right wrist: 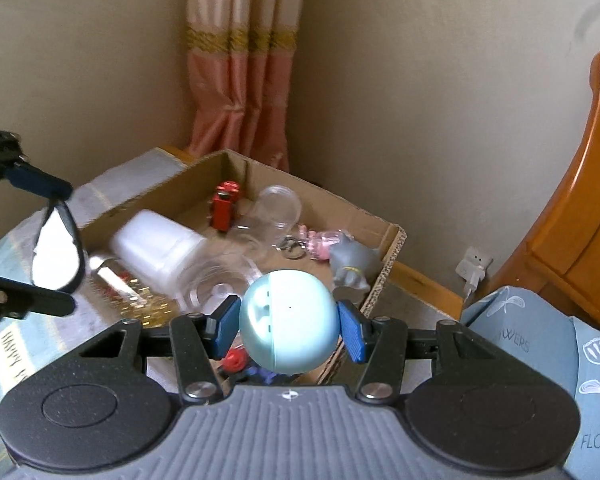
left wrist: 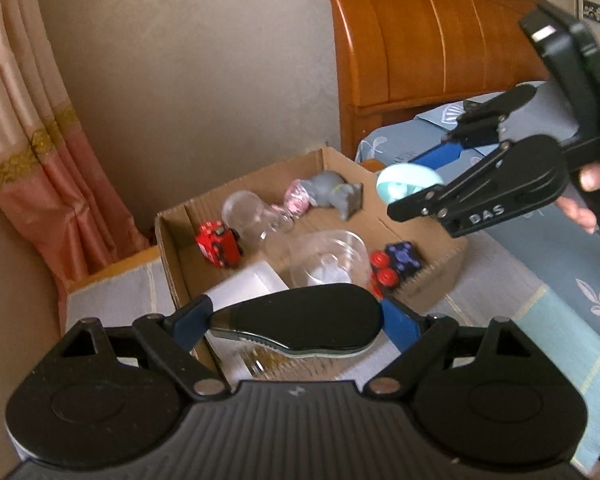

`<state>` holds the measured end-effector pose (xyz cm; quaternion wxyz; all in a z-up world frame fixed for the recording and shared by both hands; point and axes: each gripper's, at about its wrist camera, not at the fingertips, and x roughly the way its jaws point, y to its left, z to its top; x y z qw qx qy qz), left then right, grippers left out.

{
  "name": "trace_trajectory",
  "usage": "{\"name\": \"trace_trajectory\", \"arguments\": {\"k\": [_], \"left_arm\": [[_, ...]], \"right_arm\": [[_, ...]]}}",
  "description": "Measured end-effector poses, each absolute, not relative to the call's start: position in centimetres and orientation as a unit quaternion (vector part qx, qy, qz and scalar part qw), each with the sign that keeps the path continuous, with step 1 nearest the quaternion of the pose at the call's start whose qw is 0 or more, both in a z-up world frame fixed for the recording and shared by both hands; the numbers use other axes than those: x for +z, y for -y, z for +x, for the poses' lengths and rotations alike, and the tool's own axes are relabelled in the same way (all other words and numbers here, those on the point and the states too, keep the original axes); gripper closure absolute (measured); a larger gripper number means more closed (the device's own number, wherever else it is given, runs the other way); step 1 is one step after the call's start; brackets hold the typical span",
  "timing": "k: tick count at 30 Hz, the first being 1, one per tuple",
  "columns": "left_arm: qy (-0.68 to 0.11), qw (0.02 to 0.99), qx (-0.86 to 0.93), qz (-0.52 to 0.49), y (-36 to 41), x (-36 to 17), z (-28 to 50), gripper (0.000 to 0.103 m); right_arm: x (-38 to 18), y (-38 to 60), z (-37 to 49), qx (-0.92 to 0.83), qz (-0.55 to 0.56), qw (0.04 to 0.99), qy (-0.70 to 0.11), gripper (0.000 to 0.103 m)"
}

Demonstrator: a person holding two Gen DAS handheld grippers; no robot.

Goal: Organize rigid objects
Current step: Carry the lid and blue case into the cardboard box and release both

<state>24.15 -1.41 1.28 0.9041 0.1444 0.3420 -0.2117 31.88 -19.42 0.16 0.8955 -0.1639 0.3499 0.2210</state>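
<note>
In a bedroom corner with a pink curtain [right wrist: 242,80] and a wooden headboard [left wrist: 432,36], an open cardboard box [right wrist: 388,248] sits on a cloth-covered bedside surface. The right claw [right wrist: 290,326] grips a smooth pale-blue ball-shaped case [right wrist: 288,324] above the box's near edge, and the left claw [left wrist: 300,320] clamps a flat black oval object [left wrist: 300,314], its jaws wide around it. The job looks well along: a red toy car [left wrist: 218,244], clear glass jars [left wrist: 328,258], a grey animal figure [left wrist: 334,192] and a white container [right wrist: 158,246] already lie inside, leaving the two held pieces.
</note>
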Motion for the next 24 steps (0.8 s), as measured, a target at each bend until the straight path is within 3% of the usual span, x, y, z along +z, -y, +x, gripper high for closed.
{"name": "trace_trajectory", "arguments": {"k": [11,16,19,21,24], "left_arm": [[-0.348,0.905,-0.199,0.143,1.7,1.1,28.6,0.014],[-0.353,0.905,-0.191,0.138,2.1,0.9,30.3,0.014],[-0.354,0.907,-0.187,0.134,2.2,0.8,31.2,0.014],[-0.358,0.906,-0.182,0.131,2.1,0.6,32.0,0.014],[-0.365,0.906,-0.172,0.126,2.0,0.3,33.1,0.014]], "right_arm": [[-1.7,19.5,35.8,0.216,-0.142,0.894,-0.365,0.045],[-1.5,19.6,36.1,0.216,-0.136,0.898,-0.359,0.04],[-1.3,19.7,35.7,0.216,-0.132,0.9,-0.354,0.028],[-1.1,19.9,35.3,0.211,-0.132,0.905,-0.346,0.007],[-0.8,20.1,34.8,0.21,-0.126,0.906,-0.345,0.001]]}}
